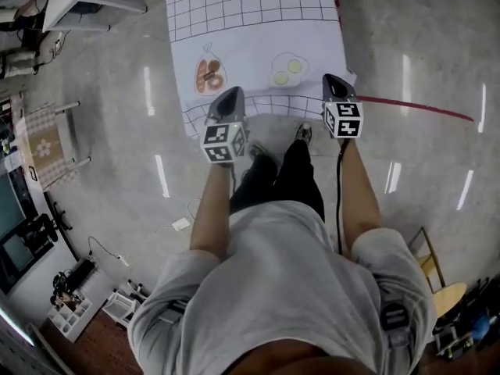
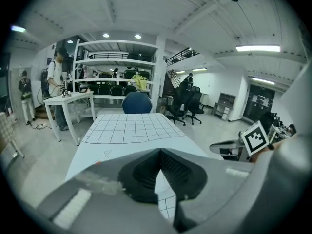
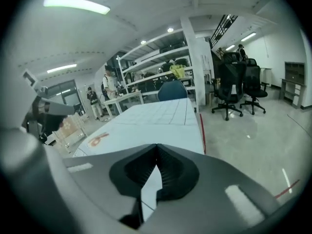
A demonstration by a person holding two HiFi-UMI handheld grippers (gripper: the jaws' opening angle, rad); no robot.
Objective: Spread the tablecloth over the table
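Note:
The white tablecloth [image 1: 258, 30], with a black grid and food drawings, lies flat over the long table, and its near hem hangs toward me. My left gripper [image 1: 229, 98] hovers at the near left part of the hem. In the left gripper view its tips [image 2: 159, 151] meet, and the cloth [image 2: 126, 128] shows below and beyond them. My right gripper [image 1: 332, 80] sits at the near right corner. Its tips [image 3: 156, 145] are also together over the cloth [image 3: 156, 118]. I cannot tell whether either pinches fabric.
A red line [image 1: 414, 108] runs across the glossy floor to the right of the table. A small table with a checked cloth [image 1: 47, 143] stands at the left. A blue chair [image 2: 137, 103] is at the table's far end, with shelves [image 2: 114, 67] behind it. Black office chairs [image 3: 239, 82] stand to the right.

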